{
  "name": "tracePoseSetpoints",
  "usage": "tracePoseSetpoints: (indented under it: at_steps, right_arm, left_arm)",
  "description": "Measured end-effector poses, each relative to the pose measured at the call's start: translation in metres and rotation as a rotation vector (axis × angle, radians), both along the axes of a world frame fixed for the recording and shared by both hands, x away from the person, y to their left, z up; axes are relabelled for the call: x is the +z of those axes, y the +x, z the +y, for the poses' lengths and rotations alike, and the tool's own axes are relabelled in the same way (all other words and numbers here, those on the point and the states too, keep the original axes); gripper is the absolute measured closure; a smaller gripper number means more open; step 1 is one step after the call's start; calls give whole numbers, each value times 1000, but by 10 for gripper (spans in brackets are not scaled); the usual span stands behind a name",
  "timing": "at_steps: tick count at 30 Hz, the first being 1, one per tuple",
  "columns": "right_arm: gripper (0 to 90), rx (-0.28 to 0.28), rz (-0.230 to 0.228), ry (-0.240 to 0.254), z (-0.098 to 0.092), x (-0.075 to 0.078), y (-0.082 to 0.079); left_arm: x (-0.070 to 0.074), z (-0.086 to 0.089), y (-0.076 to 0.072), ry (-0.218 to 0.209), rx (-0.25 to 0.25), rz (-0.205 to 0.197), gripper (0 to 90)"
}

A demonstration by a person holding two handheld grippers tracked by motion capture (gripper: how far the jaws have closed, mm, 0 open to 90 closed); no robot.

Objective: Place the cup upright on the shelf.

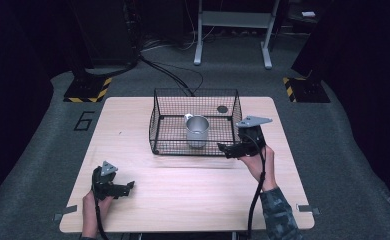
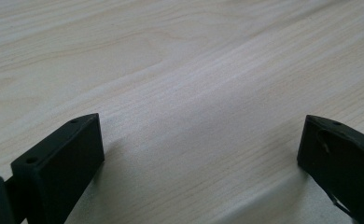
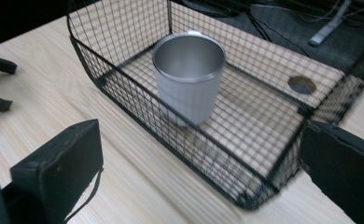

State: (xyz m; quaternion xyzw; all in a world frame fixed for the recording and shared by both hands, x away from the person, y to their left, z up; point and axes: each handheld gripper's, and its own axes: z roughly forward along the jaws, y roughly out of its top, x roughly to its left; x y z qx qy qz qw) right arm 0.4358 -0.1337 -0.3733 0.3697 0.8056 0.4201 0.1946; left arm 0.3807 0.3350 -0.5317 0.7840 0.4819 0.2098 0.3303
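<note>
High view: a wire basket (image 1: 158,117) sits at centre of the table (image 1: 183,200), upper half. A steel cup (image 1: 197,131) stands upright inside it, mouth up, long axis vertical, handle at its upper left. Right gripper (image 1: 226,148) sits at the basket's lower right corner, just outside the front wall, jaws aimed left. Left gripper (image 1: 128,187) is low in the frame's lower left, well apart from the basket. Right hand (image 1: 253,159) is clearly the nearer one to the cup

Left gripper view: jaws stand wide apart over bare wood, nothing between them

Right gripper view: cup (image 3: 189,79) sits upper centre, above and between the jaws, behind the basket's near wall (image 3: 180,135). Jaws wide apart, empty. Judgement: to reach the cup the gripper would have to go over the front rim and come down on it, since the mesh blocks a straight approach
</note>
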Motion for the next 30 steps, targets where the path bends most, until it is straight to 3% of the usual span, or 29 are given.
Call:
tracePoseSetpoints:
  at_steps: [6,13,14,15,19,20,21,22,23,26,30]
  right_arm:
    - [0,-65,12,8,-29,-22,-18]
    - [0,-163,68,26,-69,-69,-36]
    - [0,-163,68,26,-69,-69,-36]
    - [0,-193,88,27,-78,-85,-41]
    - [0,-252,136,36,-96,-115,-47]
    - [0,-252,136,36,-96,-115,-47]
    - [0,-275,154,36,-103,-129,-49]
    - [0,-275,154,36,-103,-129,-49]
    - [0,-299,179,20,-108,-142,-50]
    - [0,-326,175,-2,-113,-154,-53]
    - [0,-345,146,-12,-115,-155,-54]
  left_arm:
    - [0,0,0,0,0,2,4]
    - [0,0,0,-1,1,2,4]
    - [0,0,0,-1,1,2,4]
    - [0,0,0,0,0,1,4]
    - [0,0,0,0,0,2,4]
    - [0,0,0,0,0,2,4]
    - [0,0,0,0,0,2,4]
    - [0,0,0,0,0,2,4]
    - [0,0,0,0,0,1,4]
    - [0,0,0,0,0,2,4]
    - [0,0,0,0,0,2,4]
